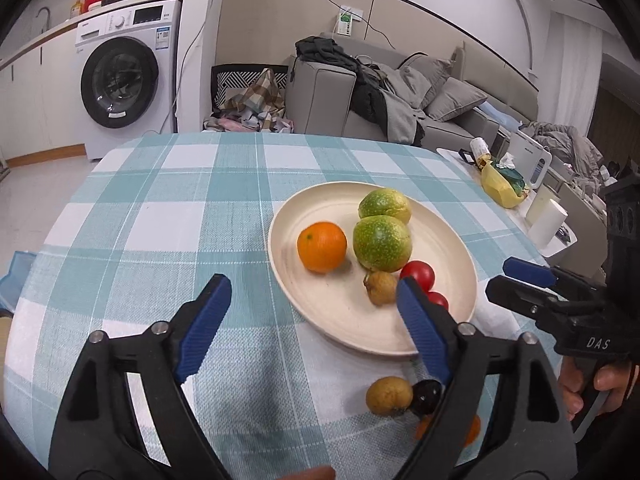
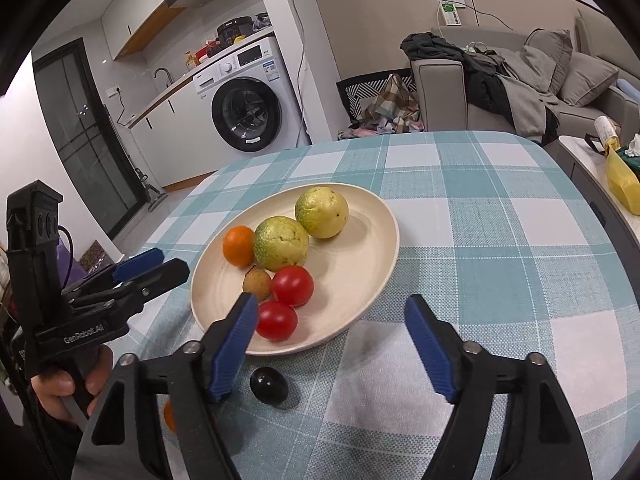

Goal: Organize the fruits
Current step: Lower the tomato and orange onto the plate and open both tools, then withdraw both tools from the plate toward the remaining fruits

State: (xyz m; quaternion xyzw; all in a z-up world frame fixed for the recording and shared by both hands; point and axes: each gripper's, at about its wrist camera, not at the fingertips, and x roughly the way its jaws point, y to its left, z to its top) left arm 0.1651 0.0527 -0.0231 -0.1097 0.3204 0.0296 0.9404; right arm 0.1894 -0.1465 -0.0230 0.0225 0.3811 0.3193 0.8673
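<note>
Checked teal-and-white cloth covers the bench [image 2: 500, 216], where a cream plate [image 2: 372, 216] holds an orange [image 2: 238, 246], two green guavas [image 2: 281, 243], two tomatoes [image 2: 293, 285] and a longan [image 2: 257, 282]. Left gripper [image 1: 308, 308] and right gripper [image 2: 330, 316] both gape wide, empty. Another longan [image 1: 389, 395] and a dark grape [image 2: 269, 386] lie just off the plate.

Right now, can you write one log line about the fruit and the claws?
left claw: open, empty | right claw: open, empty | plate: six fruits | cloth: dark fruit, brown fruit outside plate
</note>
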